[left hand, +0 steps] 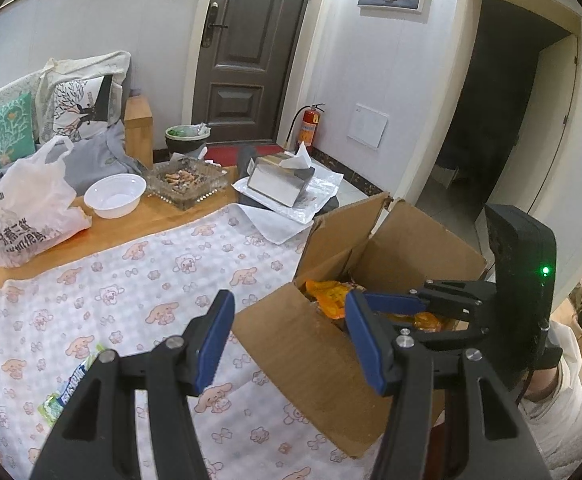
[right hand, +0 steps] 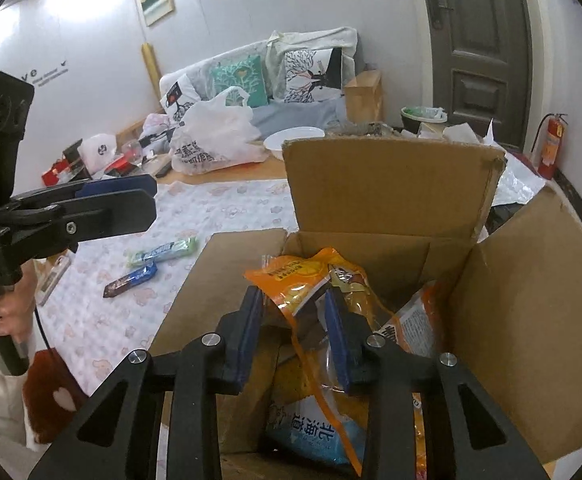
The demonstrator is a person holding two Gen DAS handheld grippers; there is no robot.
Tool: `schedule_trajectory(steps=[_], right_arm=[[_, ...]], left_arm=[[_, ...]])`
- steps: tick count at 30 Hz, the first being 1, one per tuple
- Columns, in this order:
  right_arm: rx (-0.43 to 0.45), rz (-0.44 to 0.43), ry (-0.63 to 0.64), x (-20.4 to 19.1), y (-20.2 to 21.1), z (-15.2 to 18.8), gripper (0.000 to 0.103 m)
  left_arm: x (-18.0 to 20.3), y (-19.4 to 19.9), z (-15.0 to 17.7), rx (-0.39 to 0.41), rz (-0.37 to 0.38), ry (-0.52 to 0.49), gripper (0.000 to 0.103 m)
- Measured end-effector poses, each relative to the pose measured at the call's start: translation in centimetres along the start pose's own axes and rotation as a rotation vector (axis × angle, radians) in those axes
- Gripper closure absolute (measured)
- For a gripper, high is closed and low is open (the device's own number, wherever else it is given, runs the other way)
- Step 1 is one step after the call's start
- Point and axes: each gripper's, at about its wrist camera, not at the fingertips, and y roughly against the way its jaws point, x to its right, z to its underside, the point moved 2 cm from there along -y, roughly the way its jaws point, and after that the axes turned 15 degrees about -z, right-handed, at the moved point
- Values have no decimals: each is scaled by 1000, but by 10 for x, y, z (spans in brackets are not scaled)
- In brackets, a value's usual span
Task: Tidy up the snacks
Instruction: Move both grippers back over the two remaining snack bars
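Left wrist view: the left gripper (left hand: 287, 332) hangs released and empty over the near flap of the cardboard box (left hand: 311, 356) at the table's right edge; a green snack bar (left hand: 71, 384) lies on the cloth. Right wrist view: the right gripper (right hand: 293, 332) grasps an orange snack packet (right hand: 295, 280) inside the box; better lower it flat among the other packets before letting go, clear of the flaps.

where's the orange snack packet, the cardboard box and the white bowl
orange snack packet (right hand: 291, 280): right wrist view, on its printed front between the fingers
cardboard box (right hand: 387, 188): right wrist view, on the upright far flap
white bowl (left hand: 115, 196): left wrist view, on its inside
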Motion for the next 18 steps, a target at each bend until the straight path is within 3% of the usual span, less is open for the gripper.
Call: schedule_trajectory(steps=[4, 11, 18], right_arm=[[41, 27, 31, -16, 12, -6, 51], [60, 27, 97, -53, 19, -17, 48], [53, 8, 160, -99, 9, -27, 38]], left_arm=[[-3, 4, -1, 6, -12, -5, 49], [-16, 31, 1, 43, -34, 11, 43], [-52, 64, 14, 82, -85, 35, 35]])
